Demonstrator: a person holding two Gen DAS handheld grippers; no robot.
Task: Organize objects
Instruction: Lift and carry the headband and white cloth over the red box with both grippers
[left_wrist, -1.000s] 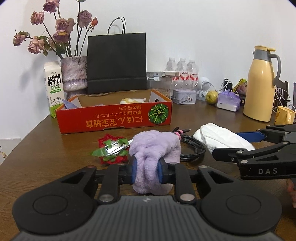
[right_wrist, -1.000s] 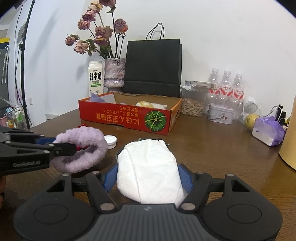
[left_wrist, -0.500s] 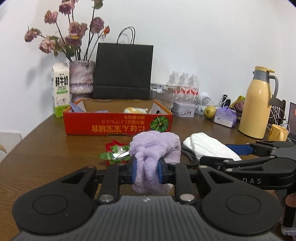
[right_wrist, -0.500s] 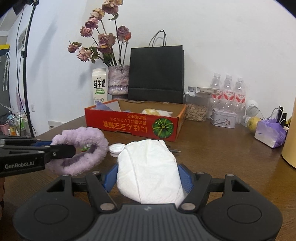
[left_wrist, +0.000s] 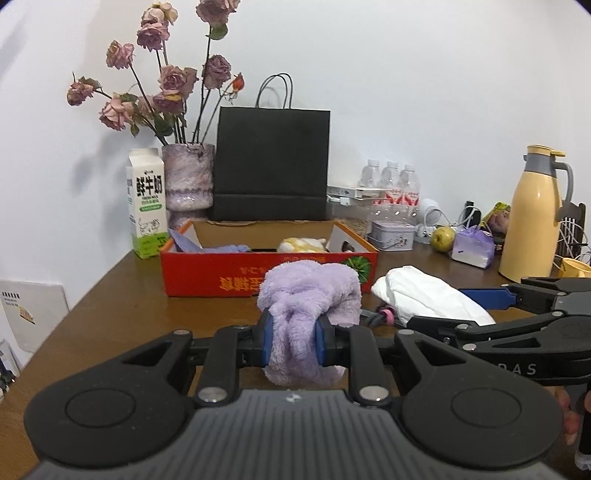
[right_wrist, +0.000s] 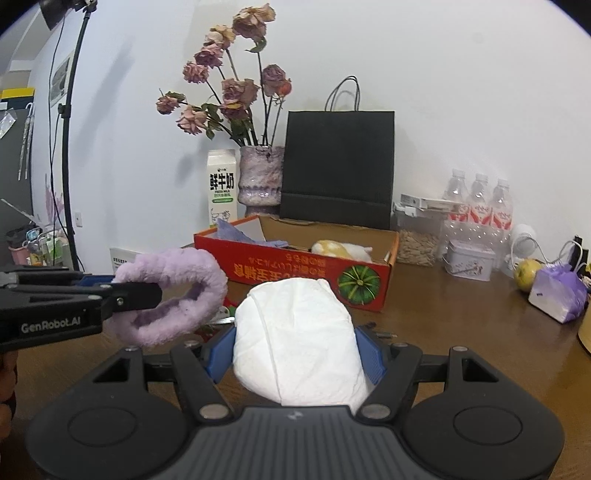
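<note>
My left gripper (left_wrist: 293, 341) is shut on a fluffy purple band (left_wrist: 310, 295), held above the brown table. In the right wrist view the same purple band (right_wrist: 173, 295) hangs as a loop from the left gripper (right_wrist: 133, 293) at the left edge. My right gripper (right_wrist: 295, 350) is shut on a soft white padded bundle (right_wrist: 295, 332); that white bundle (left_wrist: 428, 295) also shows at right in the left wrist view. Ahead stands an open red cardboard box (left_wrist: 207, 273), also seen as the red box (right_wrist: 288, 266), holding a yellow-white plush (right_wrist: 340, 249) and a purple cloth (right_wrist: 240, 232).
Behind the box are a milk carton (left_wrist: 146, 203), a vase of dried roses (left_wrist: 188, 177) and a black paper bag (left_wrist: 271, 166). Water bottles (left_wrist: 391, 184), a tin (left_wrist: 393, 236), a green fruit (left_wrist: 443, 238) and a yellow thermos (left_wrist: 532, 218) stand at right. A black cable (left_wrist: 373, 317) lies on the table.
Both grippers have risen and moved toward the red box with their loads; the box now looks nearer and the red-green item on the table has dropped out of the left view.
</note>
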